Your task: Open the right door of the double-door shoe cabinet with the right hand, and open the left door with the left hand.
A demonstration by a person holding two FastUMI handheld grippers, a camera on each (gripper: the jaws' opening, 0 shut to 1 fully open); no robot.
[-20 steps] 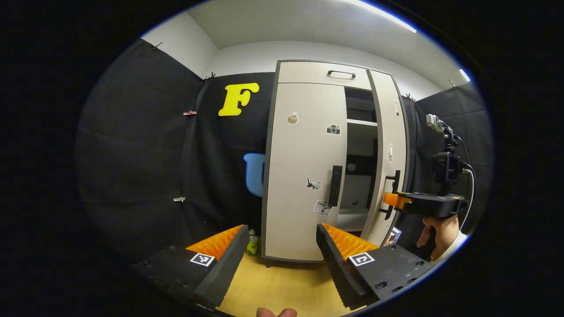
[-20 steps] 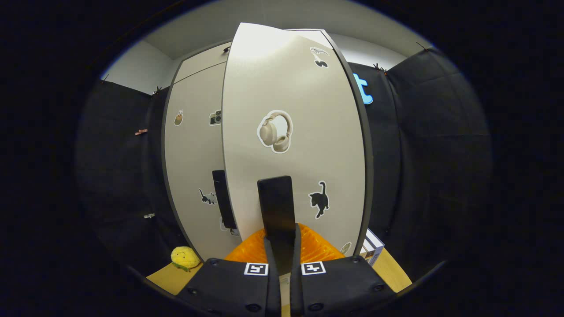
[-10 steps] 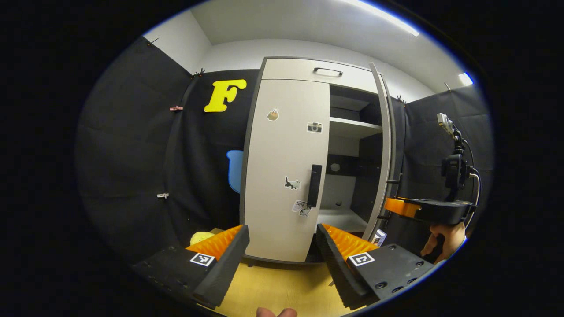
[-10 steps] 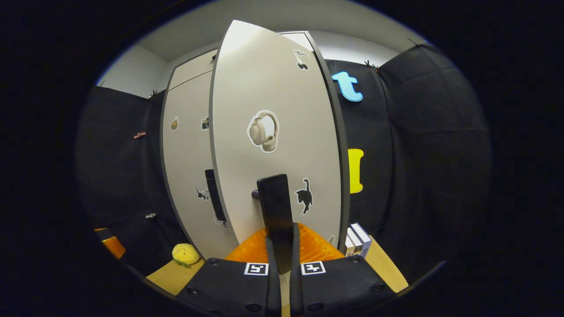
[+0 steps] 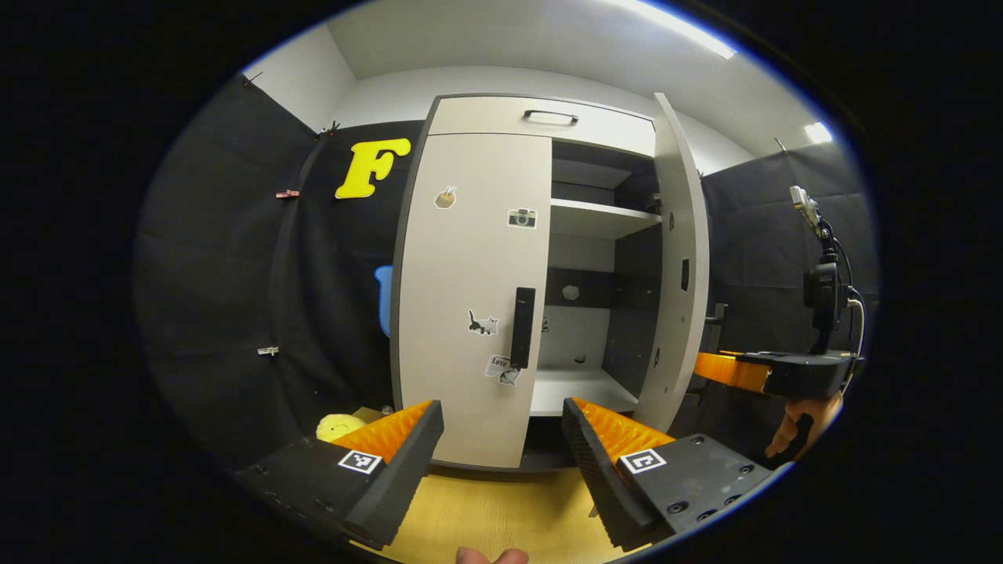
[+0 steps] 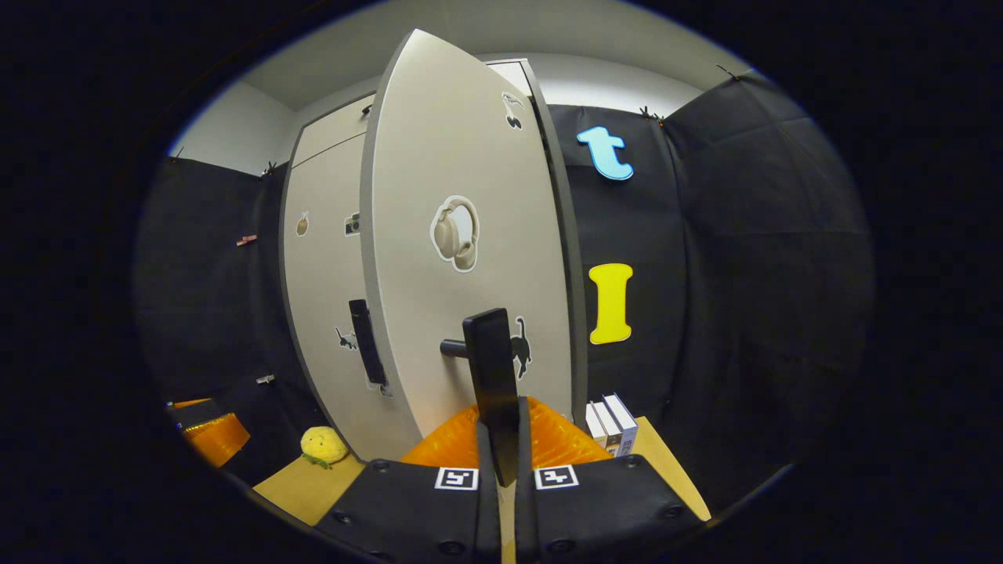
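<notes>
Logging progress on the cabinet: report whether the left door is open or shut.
Shut. The left door lies flat against the cabinet front, its handle untouched, while the right door stands swung out, baring the shelves.

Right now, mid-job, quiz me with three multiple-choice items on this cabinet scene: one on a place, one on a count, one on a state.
1. Where is the yellow plush toy?
A. On a shelf inside
B. On the floor left of the cabinet
C. On top of the cabinet

2. How many books stand right of the cabinet?
A. One
B. Three
C. Six

3. What state is the left door in?
A. Closed
B. Wide open
C. Removed

Answers:
1 B: it lies on the wood floor by the cabinet's left bottom corner.
2 B: three spines show side by side.
3 A: it sits flush, while the right door stands swung out, the right tool shut on its handle.
</notes>
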